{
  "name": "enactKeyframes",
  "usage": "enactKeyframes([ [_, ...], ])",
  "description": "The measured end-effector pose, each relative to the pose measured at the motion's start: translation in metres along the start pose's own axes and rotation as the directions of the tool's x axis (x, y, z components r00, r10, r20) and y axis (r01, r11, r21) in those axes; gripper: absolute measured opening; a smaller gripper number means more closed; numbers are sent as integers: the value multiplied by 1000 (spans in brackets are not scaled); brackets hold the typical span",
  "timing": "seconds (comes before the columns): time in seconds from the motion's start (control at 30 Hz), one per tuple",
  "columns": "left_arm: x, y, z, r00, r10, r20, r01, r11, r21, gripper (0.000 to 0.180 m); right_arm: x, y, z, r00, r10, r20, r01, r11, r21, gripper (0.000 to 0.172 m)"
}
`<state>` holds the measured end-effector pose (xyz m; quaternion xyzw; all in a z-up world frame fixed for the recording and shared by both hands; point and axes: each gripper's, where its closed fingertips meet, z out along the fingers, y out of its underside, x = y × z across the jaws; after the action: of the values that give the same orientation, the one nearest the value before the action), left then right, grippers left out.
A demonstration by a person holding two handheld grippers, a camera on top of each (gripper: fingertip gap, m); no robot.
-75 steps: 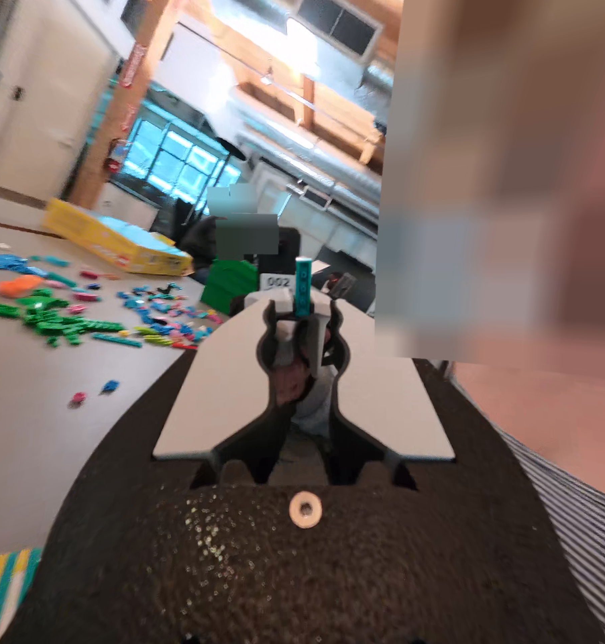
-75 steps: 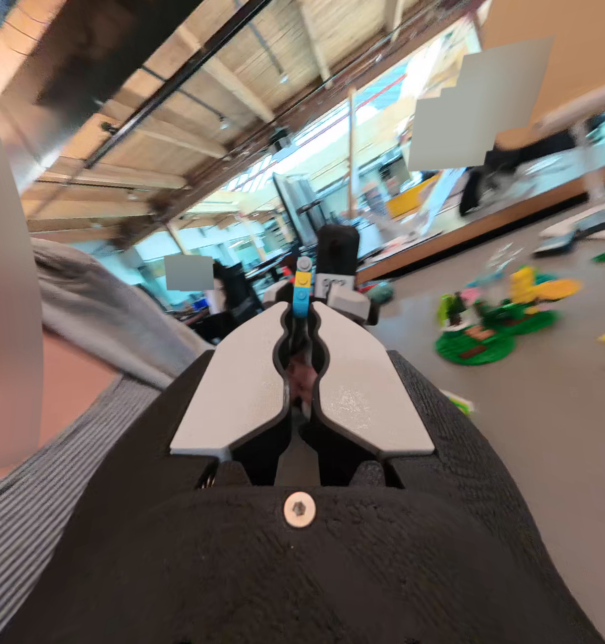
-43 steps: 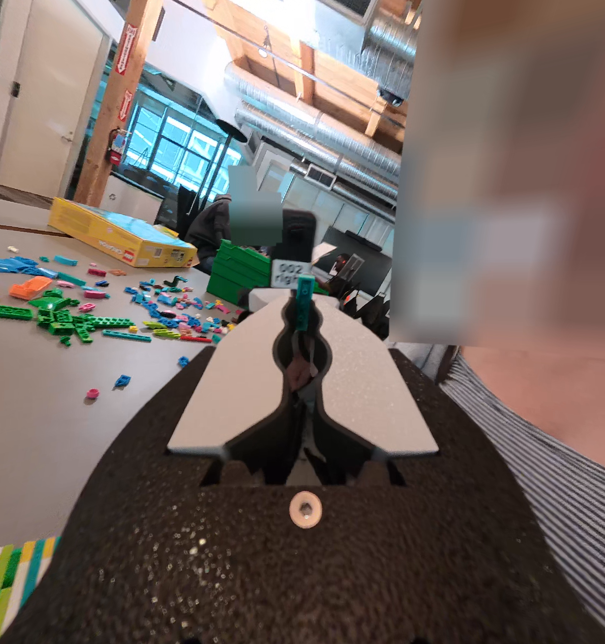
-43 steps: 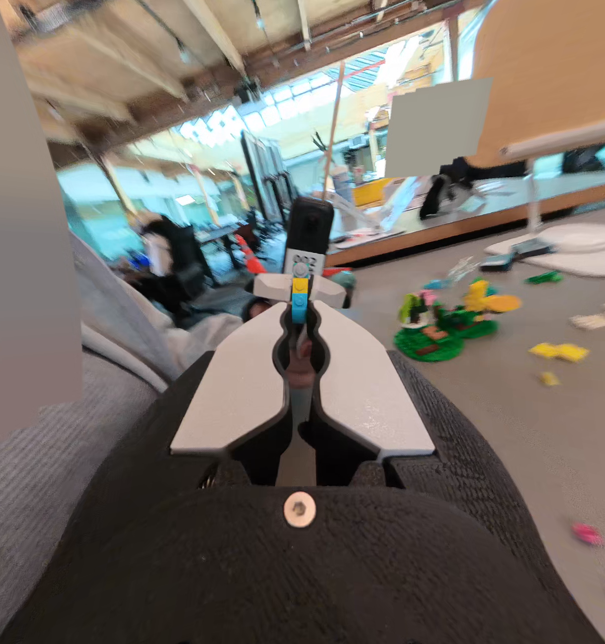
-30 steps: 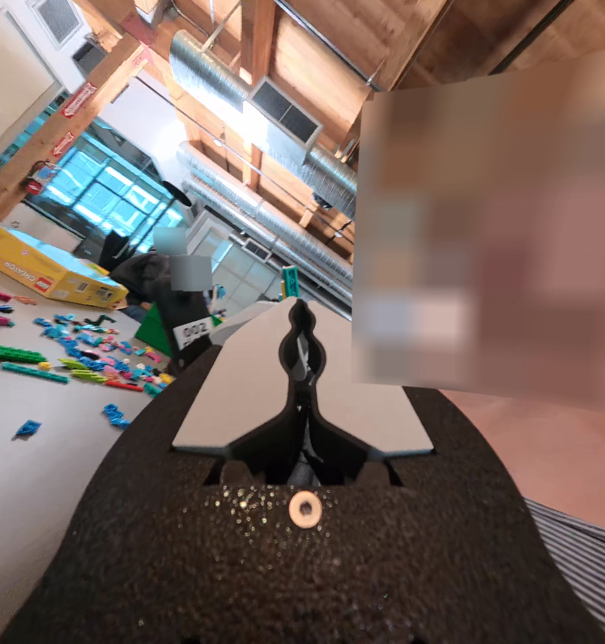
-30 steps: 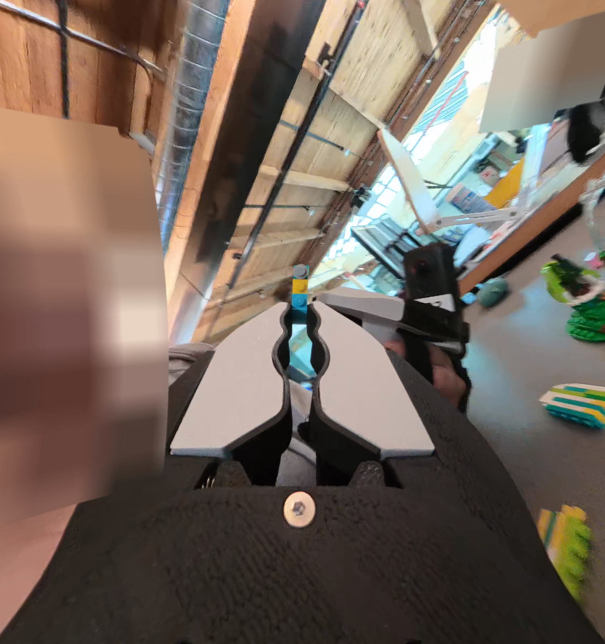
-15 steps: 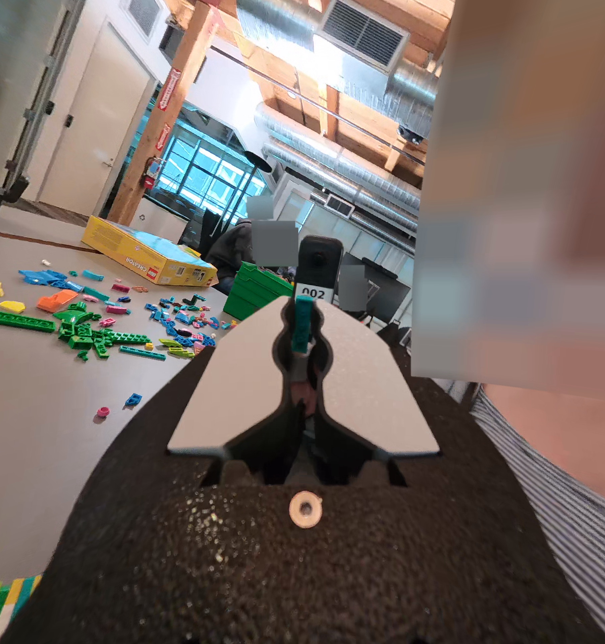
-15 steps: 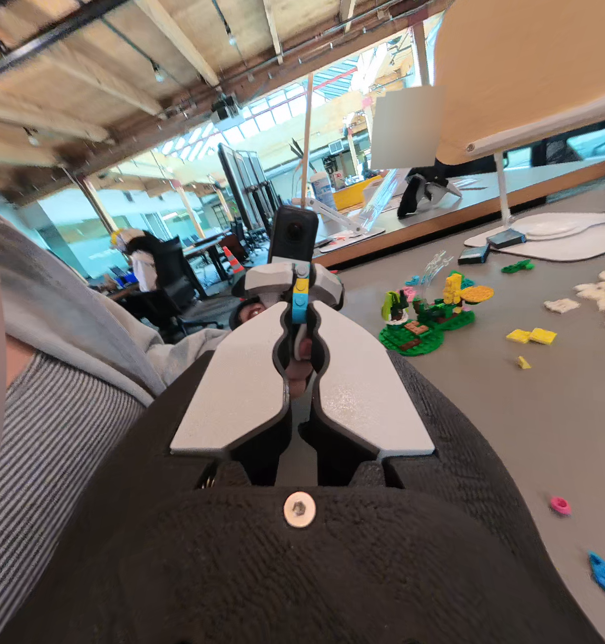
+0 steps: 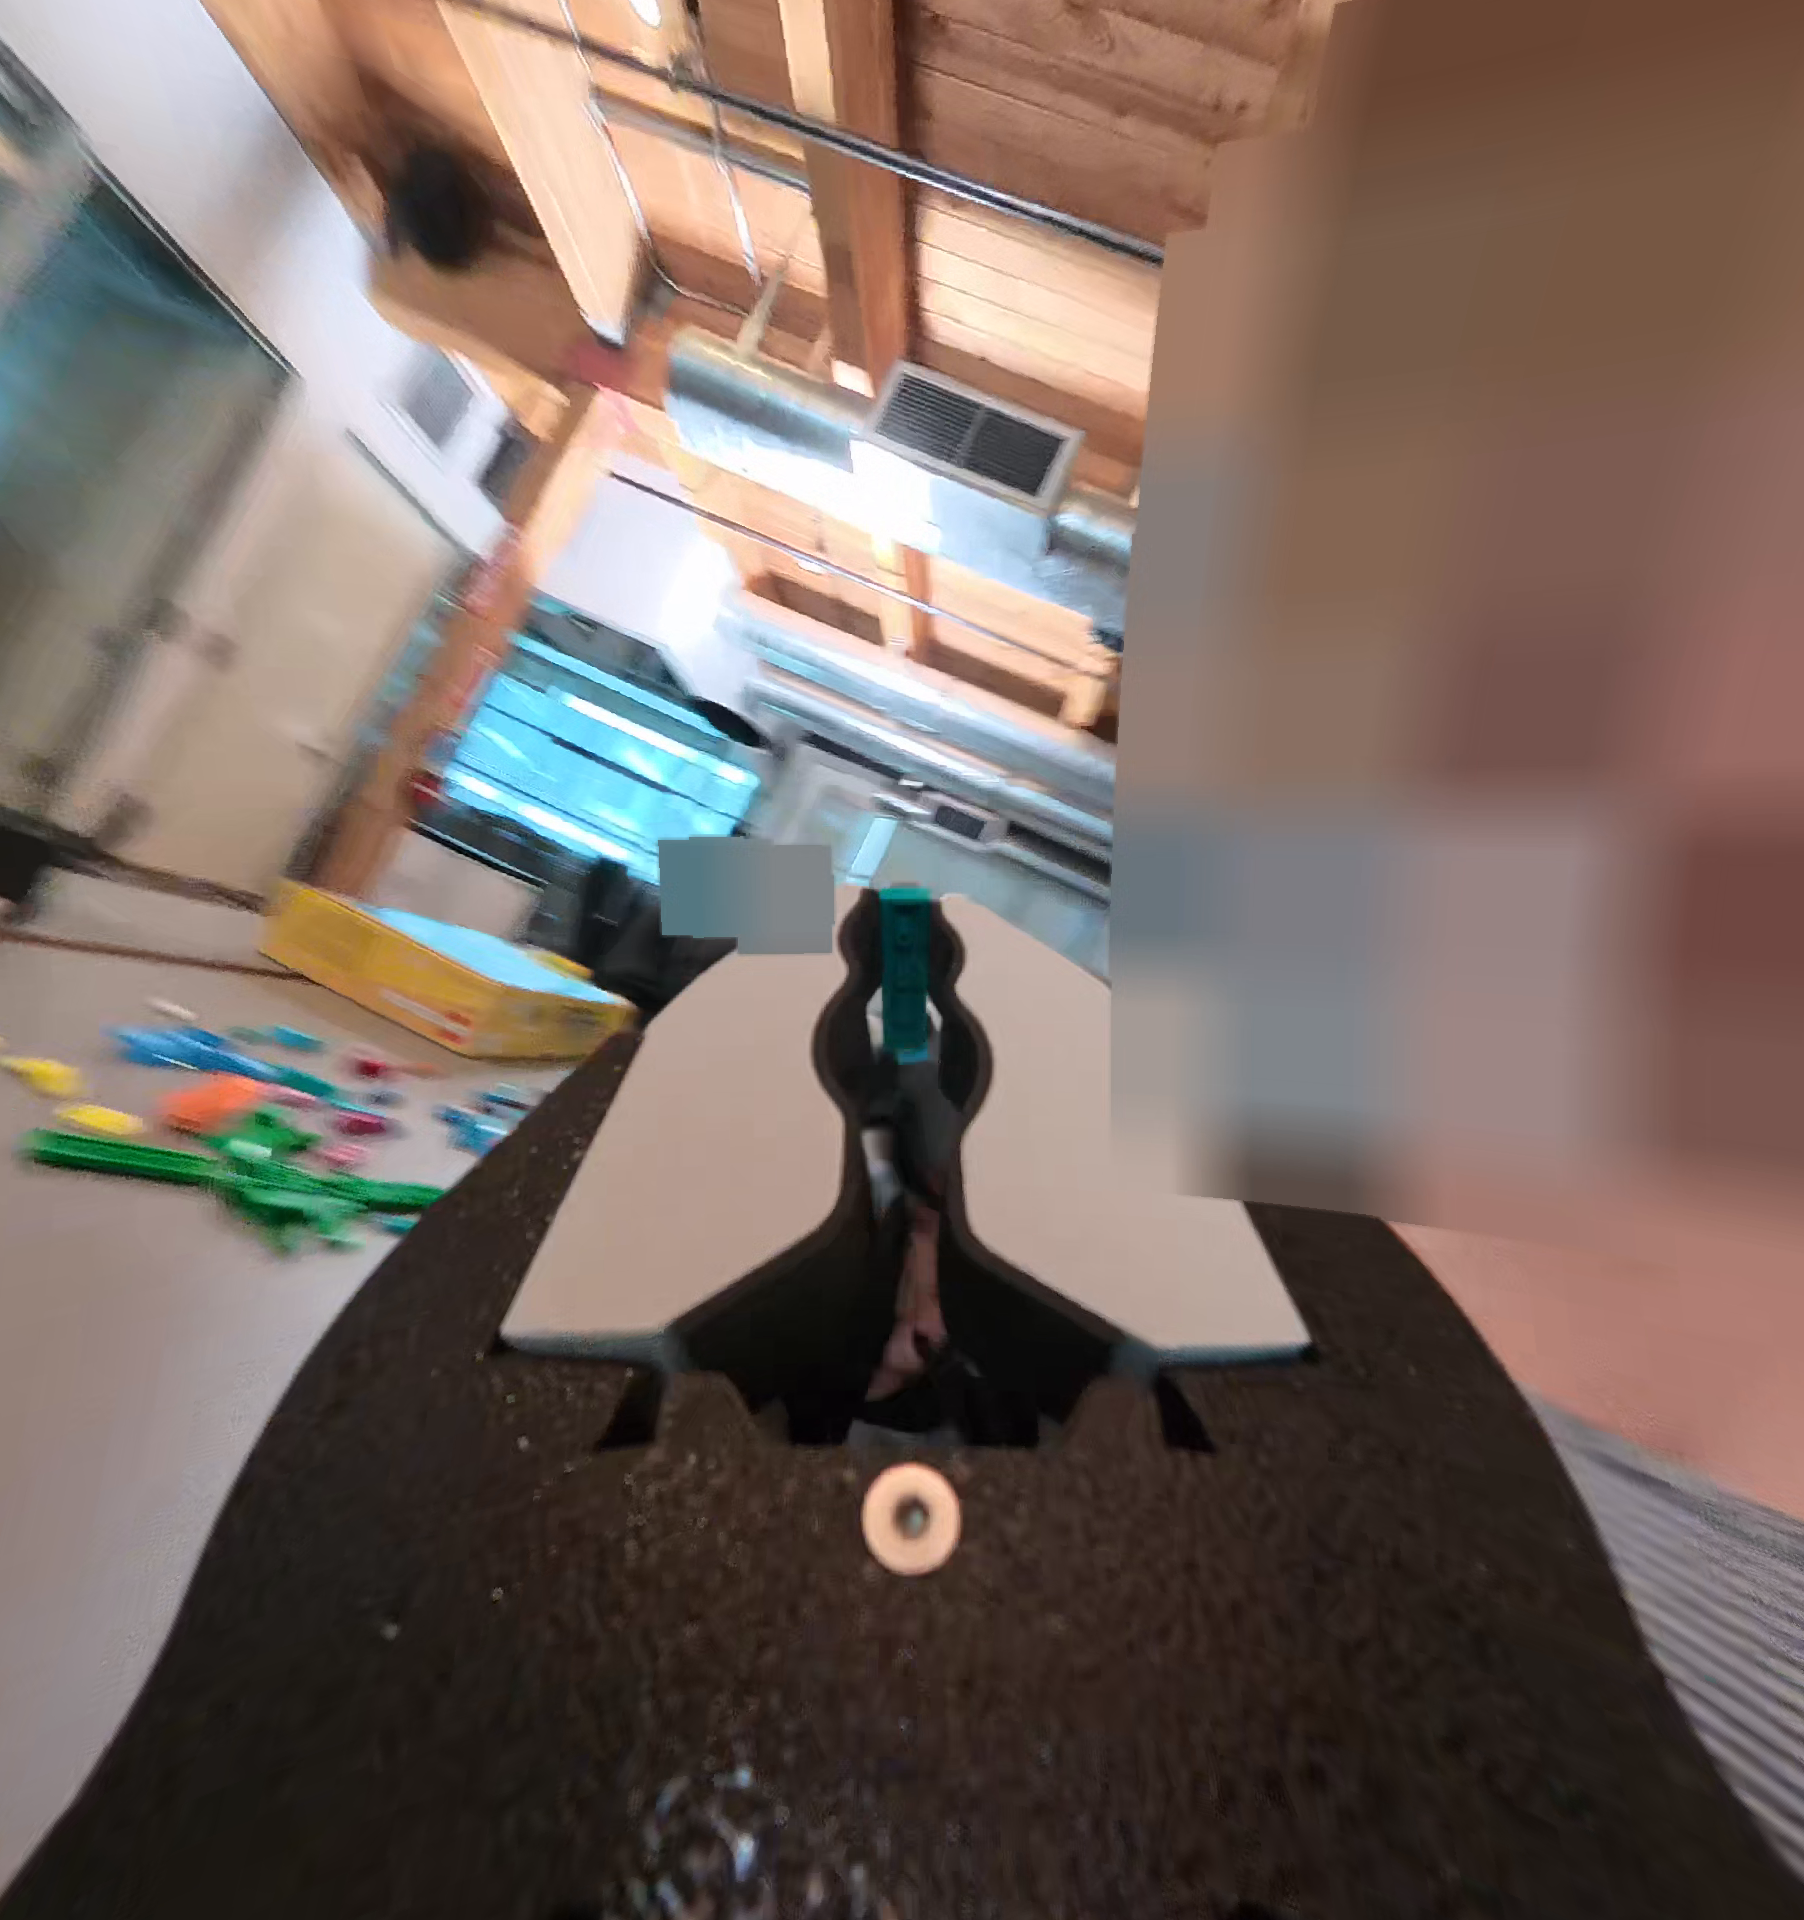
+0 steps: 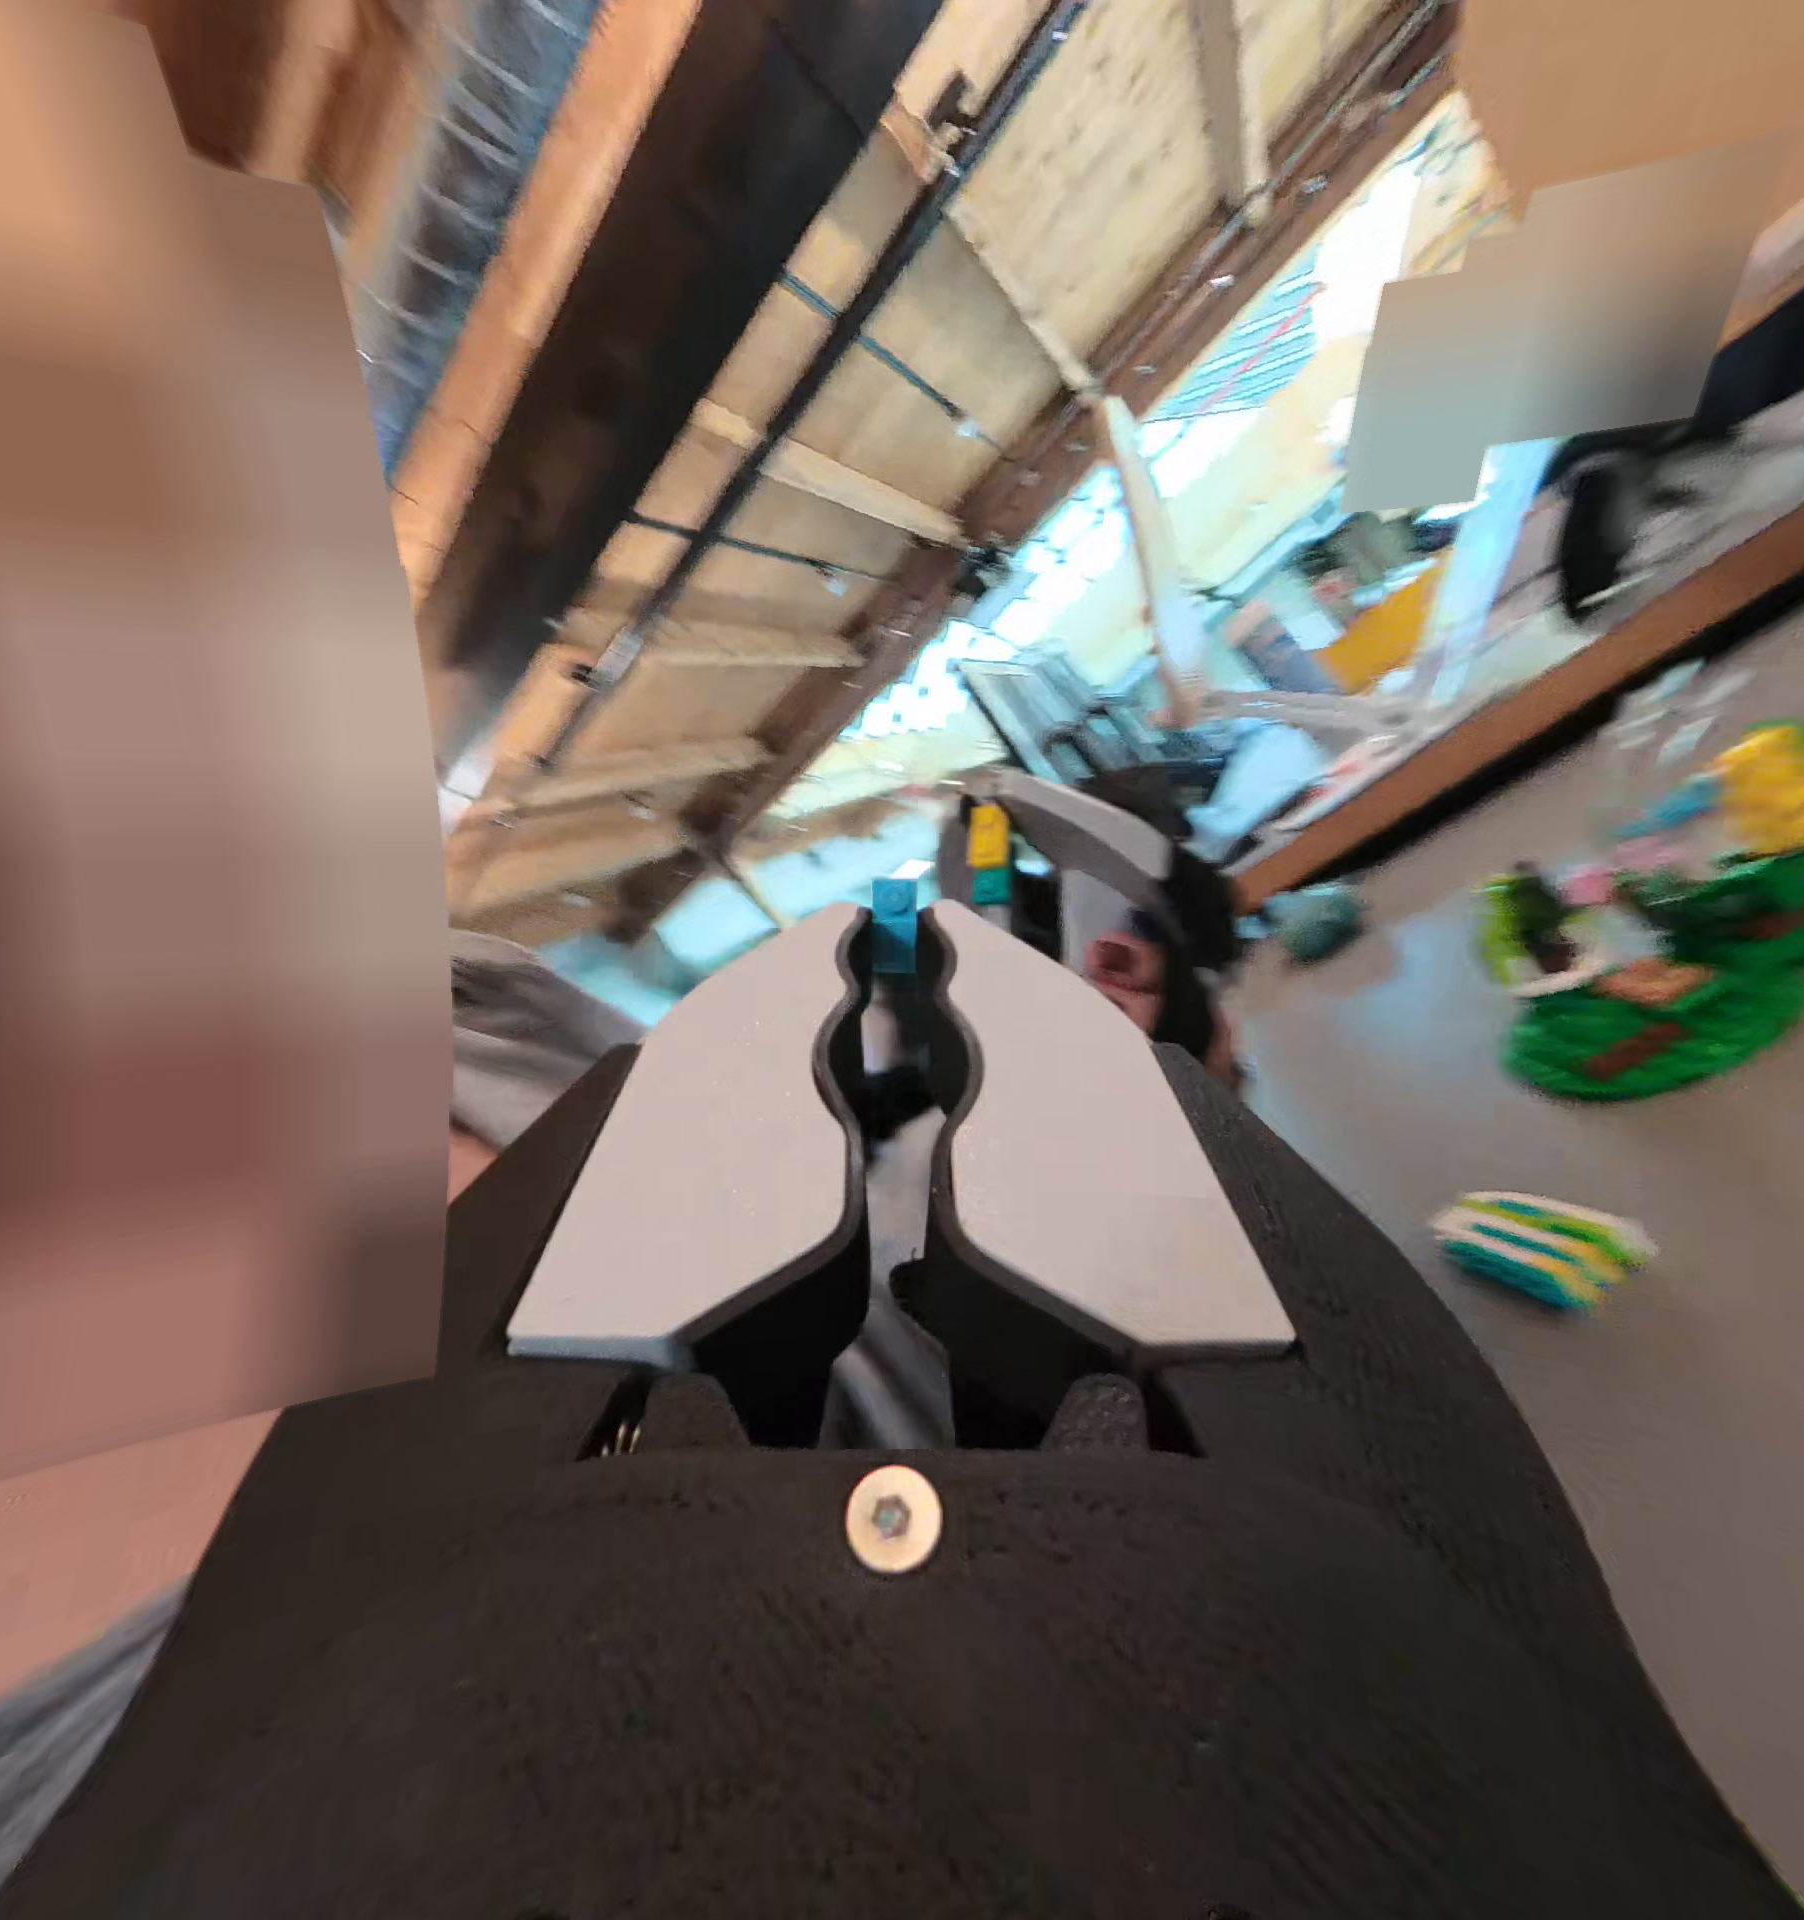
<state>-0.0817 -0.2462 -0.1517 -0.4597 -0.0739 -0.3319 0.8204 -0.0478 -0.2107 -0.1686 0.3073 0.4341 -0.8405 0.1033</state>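
Note:
My left gripper [image 9: 903,916] is shut on a teal brick [image 9: 904,982] that stands upright between the pads, raised above the table. My right gripper [image 10: 896,916] is shut on a small blue plate [image 10: 894,925]. In the right wrist view the left gripper [image 10: 991,868] shows just beyond and to the right of mine. At its tips it carries a yellow piece [image 10: 986,836] on top of the teal brick [image 10: 993,885]. The two grippers stand close together but apart. Both views are blurred by motion.
A yellow box [image 9: 441,977] and loose green [image 9: 254,1179], orange [image 9: 217,1101] and blue bricks lie on the table at the left. A green built model [image 10: 1687,997] and a striped plate stack [image 10: 1532,1247] lie at the right. A person's striped shirt [image 9: 1729,1621] is close by. The gap from one gripper's tips to the other's is roughly 6 cm. The striped plate stack [image 10: 1532,1247] is about 15 cm from both grippers' fingertips.
The right gripper's stack had a yellow piece above the blue one; now only the blue plate is in it, and the yellow piece sits on the left gripper's teal brick. The grippers moved apart and tilted up.

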Motion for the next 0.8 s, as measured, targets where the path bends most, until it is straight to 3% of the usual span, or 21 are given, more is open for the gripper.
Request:
enactKeyframes([
  [0.03, 0, -10, -5, 990, 126, 64, -127, 992, 18, 8, 3, 0, -1, 996, -73, -47, 73, 997, -14, 5],
  [0.07, -1, -25, -14, 956, 257, 142, -266, 963, 43, 8, 5, 0, -2, 990, -122, -72, 121, 992, -24, 5],
  [0.13, -7, -62, -40, 819, 450, 355, -504, 861, 71, 8, 10, 1, -2, 974, -194, -120, 189, 981, -48, 6],
  [0.27, -24, -115, -104, 629, 479, 613, -669, 735, 112, 8, 23, 10, 0, 952, -259, -164, 243, 963, -113, 6],
  [0.4, -37, -130, -150, 622, 409, 667, -664, 728, 173, 8, 48, -9, 16, 923, -290, -253, 253, 953, -169, 6],
  [0.47, -35, -137, -161, 642, 394, 658, -658, 723, 209, 8, 68, -21, 39, 874, -389, -292, 297, 902, -314, 6],
  [0.57, -33, -144, -168, 661, 389, 642, -651, 723, 232, 8, 109, -30, 89, 765, -610, -205, 366, 675, -641, 6],
  [0.67, -30, -145, -175, 687, 387, 615, -631, 738, 240, 8, 164, -30, 141, 696, -713, -79, 310, 398, -864, 7],
  [0.8, -26, -154, -196, 740, 316, 594, -577, 751, 319, 8, 221, 13, 193, 789, -611, 67, 187, 135, -973, 7],
])
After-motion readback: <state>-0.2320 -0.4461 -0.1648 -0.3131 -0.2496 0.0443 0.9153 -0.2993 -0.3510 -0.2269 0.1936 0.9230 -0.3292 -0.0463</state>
